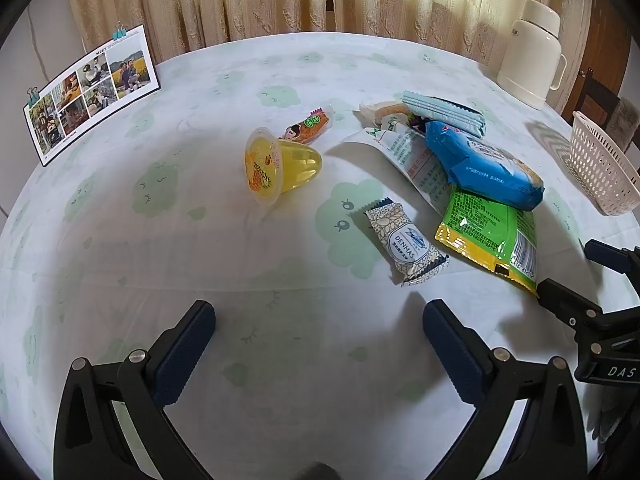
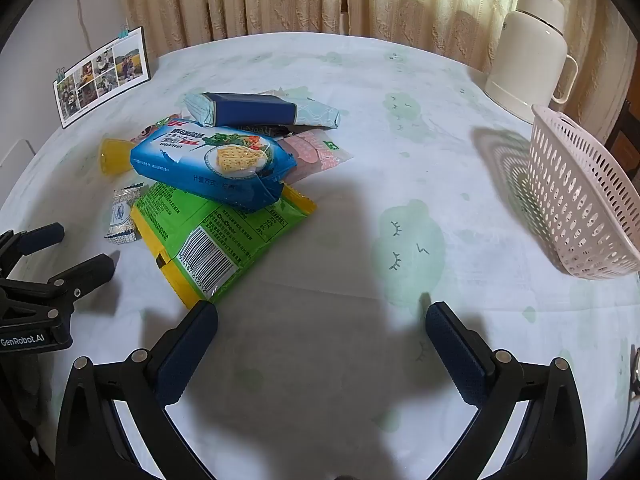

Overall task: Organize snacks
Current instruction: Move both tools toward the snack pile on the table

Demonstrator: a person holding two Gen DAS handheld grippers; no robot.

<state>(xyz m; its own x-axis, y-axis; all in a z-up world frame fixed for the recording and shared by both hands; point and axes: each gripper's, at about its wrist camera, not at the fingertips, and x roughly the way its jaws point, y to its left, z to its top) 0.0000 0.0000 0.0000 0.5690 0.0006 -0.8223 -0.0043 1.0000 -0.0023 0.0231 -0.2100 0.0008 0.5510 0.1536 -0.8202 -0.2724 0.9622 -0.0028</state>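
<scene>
On the table, left wrist view: left gripper (image 1: 318, 322) tilts down over bare cloth, jaws spread wide, nothing between them.
Snacks: jelly cup (image 1: 276, 166) and DENMAS bar (image 1: 404, 246) lie ahead; basket (image 1: 600, 168) at the far right edge.
Right wrist view: right gripper (image 2: 320, 324) angled down, jaws spread, empty.
Pile: blue cracker pack (image 2: 216, 160) lies on the green packet (image 2: 216, 232).
Open room: clear tablecloth (image 2: 400, 140) between pile and basket (image 2: 580, 200).
</scene>
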